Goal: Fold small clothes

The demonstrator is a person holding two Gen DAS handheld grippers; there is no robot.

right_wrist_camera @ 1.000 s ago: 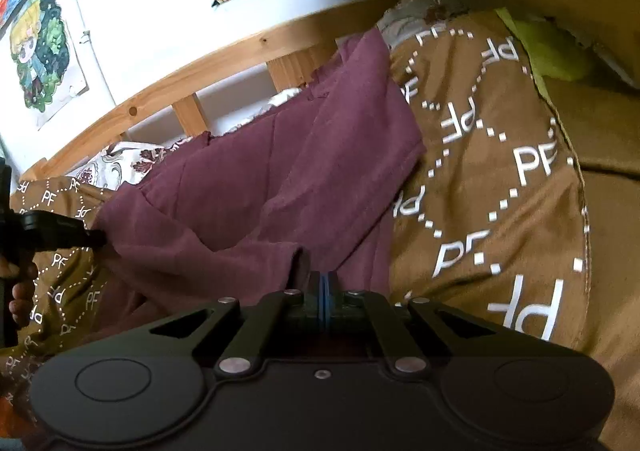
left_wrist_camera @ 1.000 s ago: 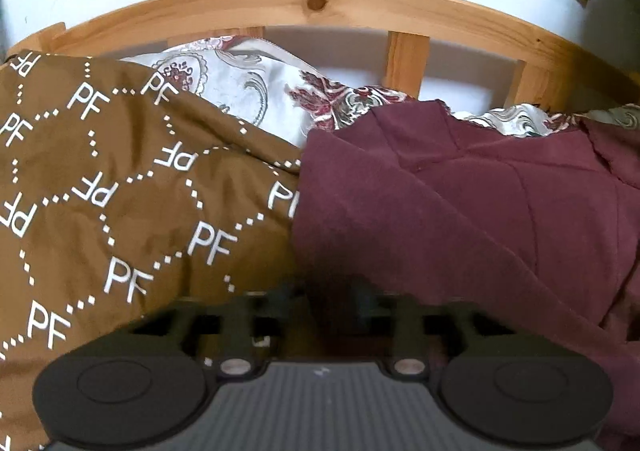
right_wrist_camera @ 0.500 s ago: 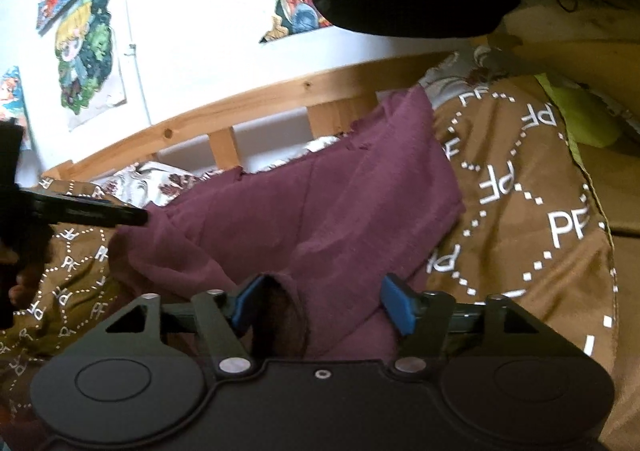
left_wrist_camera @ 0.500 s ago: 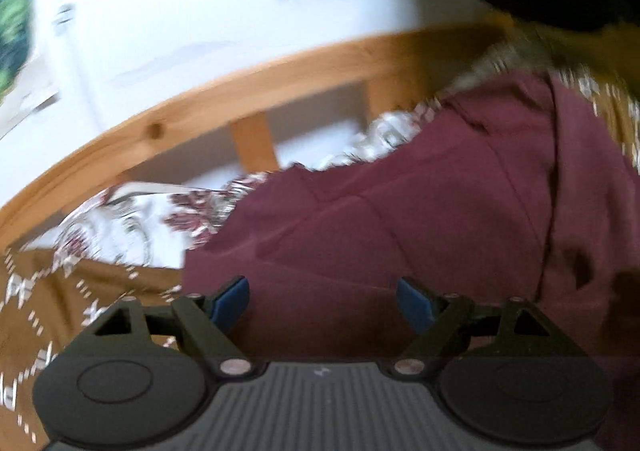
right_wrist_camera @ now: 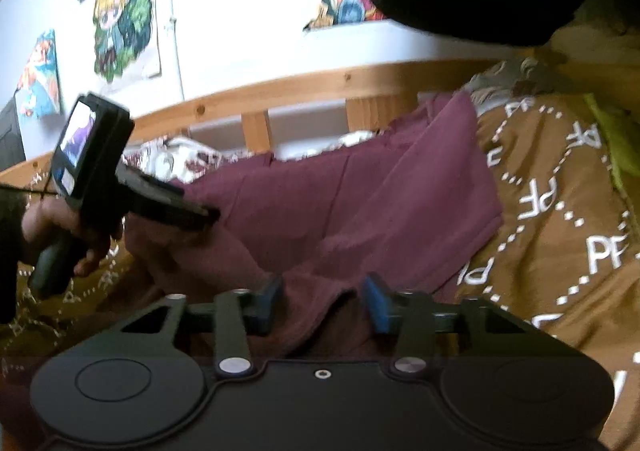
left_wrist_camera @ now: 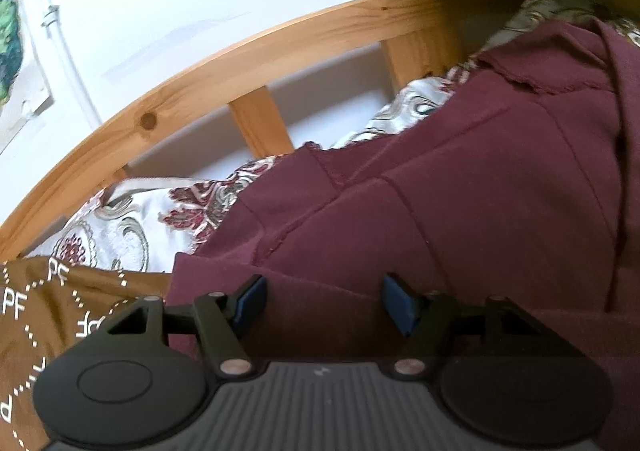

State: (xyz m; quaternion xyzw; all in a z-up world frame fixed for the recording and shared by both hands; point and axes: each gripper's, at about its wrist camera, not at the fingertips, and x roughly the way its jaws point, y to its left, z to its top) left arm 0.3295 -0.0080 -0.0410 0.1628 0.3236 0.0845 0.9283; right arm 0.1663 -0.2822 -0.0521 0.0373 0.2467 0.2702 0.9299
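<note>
Left-wrist and right-wrist views of a bed. A maroon knitted garment with raised seams [left_wrist_camera: 460, 203] lies spread across a brown bedspread printed with white "PF" letters and dotted lines [right_wrist_camera: 560, 211], its far edge reaching a cream pillow with a red and grey floral pattern [left_wrist_camera: 132, 227]. Behind these runs a curved pale wooden bed rail with upright slats [left_wrist_camera: 248, 63], in front of a white wall carrying colourful cartoon posters [right_wrist_camera: 120, 15].

The left hand-held gripper [left_wrist_camera: 322, 301], with black linkage arms and blue pads, hangs low over the near-left part of the garment. Its jaws stand well apart and are closing, with maroon cloth lying between and below them; the pads do not press on it. In the right-wrist view a hand [right_wrist_camera: 60, 229] holds this tool by its handle, and its tip reaches the garment's left edge.

The right hand-held gripper [right_wrist_camera: 322, 301] shows its blue pads apart and closing, with a raised fold of the garment's near edge standing between them, not pinched by either pad.
</note>
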